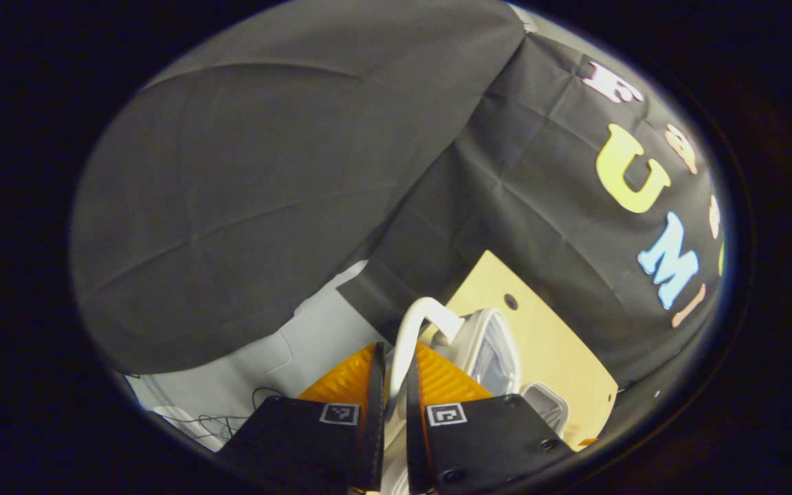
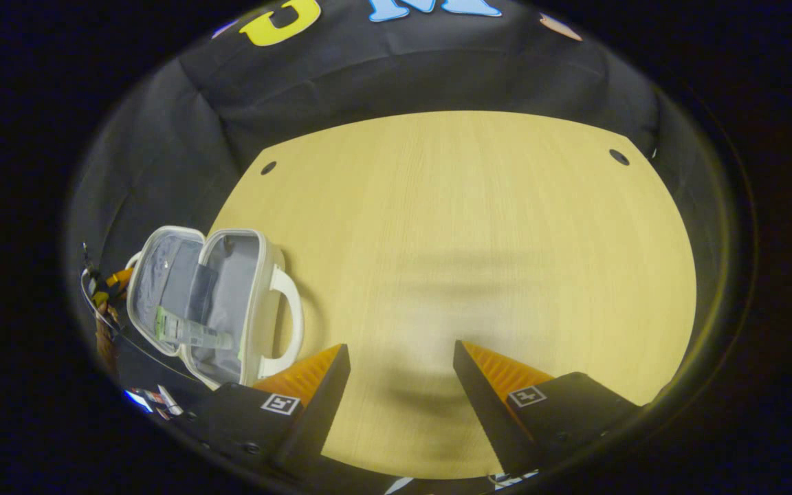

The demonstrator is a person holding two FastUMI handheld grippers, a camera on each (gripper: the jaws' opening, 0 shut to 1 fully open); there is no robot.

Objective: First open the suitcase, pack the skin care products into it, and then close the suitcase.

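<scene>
On the desk (image 2: 451, 227) in the right gripper view, I see a pale wood-grain top with rounded far corners and two small dark holes, one near each far corner. Black cloth walls stand behind it from 9 o'clock round to 3 o'clock. Most of the wood is bare.

I count one suitcase (image 2: 214, 302), a small white case, lying at 9 o'clock near the left edge of the desk. It is open, with both grey-lined halves facing up and side by side. One white handle (image 2: 286, 323) arches from the half nearer the centre. I count one skin care product (image 2: 190, 331), a clear tube with a green label, lying across the lining of the open case.

I count two tools. The right tool (image 2: 401, 385) sits at 6 o'clock in its own view, its two fingers spread wide apart over bare wood, touching nothing that I can see.

In the left gripper view, the left tool (image 1: 396, 385) sits at 6 o'clock with its fingers nearly together, pinching the white handle (image 1: 415, 330) of the suitcase (image 1: 492, 350) between them. The handle loops up and right to the case body at 5 o'clock. A strip of desk (image 1: 547, 330) shows beyond it. A large grey cloth panel (image 1: 265, 192) covers 9 to 12 o'clock, and a pale wall with thin cables shows at 7 o'clock.
</scene>
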